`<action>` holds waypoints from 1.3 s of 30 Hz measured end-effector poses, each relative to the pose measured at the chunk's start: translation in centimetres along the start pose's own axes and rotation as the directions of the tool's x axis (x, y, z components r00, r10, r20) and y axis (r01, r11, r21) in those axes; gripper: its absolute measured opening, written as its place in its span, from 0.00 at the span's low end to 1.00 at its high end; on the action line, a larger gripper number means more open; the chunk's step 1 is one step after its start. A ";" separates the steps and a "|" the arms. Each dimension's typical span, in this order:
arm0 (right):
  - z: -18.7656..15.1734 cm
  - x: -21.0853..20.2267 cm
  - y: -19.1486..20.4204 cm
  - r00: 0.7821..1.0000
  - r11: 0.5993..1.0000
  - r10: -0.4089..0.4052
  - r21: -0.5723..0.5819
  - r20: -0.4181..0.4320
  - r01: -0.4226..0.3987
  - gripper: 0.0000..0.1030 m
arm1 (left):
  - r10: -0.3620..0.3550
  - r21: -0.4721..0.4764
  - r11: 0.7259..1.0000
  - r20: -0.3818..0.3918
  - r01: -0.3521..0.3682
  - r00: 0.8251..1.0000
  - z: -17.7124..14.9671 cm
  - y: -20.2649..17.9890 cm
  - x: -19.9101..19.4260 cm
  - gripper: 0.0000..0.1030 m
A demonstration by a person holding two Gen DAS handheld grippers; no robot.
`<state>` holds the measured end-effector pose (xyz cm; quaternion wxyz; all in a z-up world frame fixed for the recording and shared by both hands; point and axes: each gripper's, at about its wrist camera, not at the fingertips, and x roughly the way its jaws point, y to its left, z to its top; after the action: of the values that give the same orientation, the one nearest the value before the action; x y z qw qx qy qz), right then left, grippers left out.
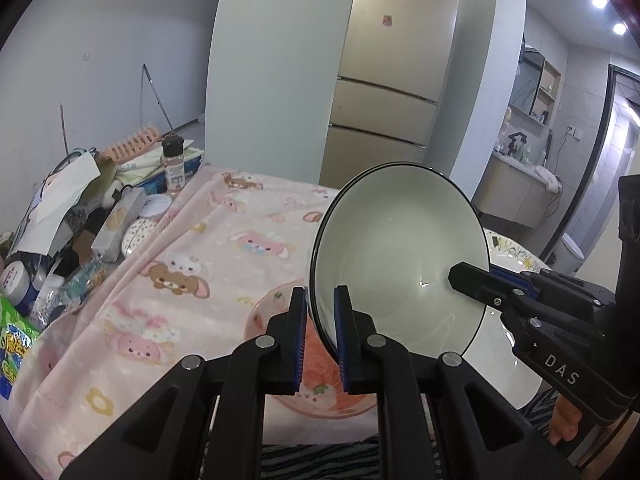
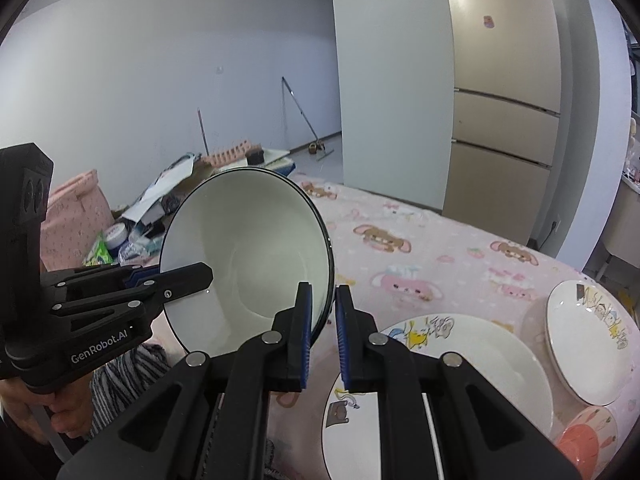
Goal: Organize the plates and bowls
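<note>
A white bowl (image 1: 400, 248) with a dark rim hangs tilted above the pink tablecloth, its inside turned toward both cameras. My left gripper (image 1: 322, 304) is shut on its lower left rim. My right gripper (image 1: 480, 276) is shut on the opposite rim, one finger lying inside the bowl. In the right wrist view the same bowl (image 2: 248, 248) has my right gripper (image 2: 322, 304) on its right rim and my left gripper (image 2: 188, 274) on its left. Under it stands a pink patterned bowl (image 1: 276, 364). Two cartoon plates (image 2: 472, 360) (image 2: 584, 344) lie to the right, with a small orange bowl (image 2: 588, 440).
Boxes, jars, a bottle (image 1: 173, 160) and snack packs are piled at the table's far left. A gold fridge (image 1: 392, 80) stands behind the table. A striped sleeve (image 2: 120, 376) and a hand show at the near edge. Bare tablecloth (image 1: 224, 240) stretches across the middle.
</note>
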<state>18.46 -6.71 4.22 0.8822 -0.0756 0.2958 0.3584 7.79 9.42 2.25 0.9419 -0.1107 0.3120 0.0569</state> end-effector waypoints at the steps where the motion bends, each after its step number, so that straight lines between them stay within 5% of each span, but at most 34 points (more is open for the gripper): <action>1: -0.2 0.3 0.1 1.000 1.000 0.005 0.001 -0.008 -0.005 0.11 | 0.003 0.001 1.000 -0.004 -0.003 1.000 -0.2 0.2 0.1 0.13; 26: -2.0 5.7 0.6 0.984 0.998 0.064 -0.015 -0.168 -0.068 0.11 | 0.069 -0.002 0.998 -0.086 -0.070 0.994 -2.4 2.7 3.7 0.13; 39: -2.1 6.2 1.8 0.987 0.991 -0.018 -0.131 -0.162 -0.003 0.11 | 0.080 -0.007 0.997 -0.063 -0.081 0.995 -2.6 2.7 3.7 0.14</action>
<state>19.76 -2.44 -0.96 0.8496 -0.1635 0.3425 0.3663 8.74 11.51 -2.44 0.9280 -0.1042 0.3455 0.0927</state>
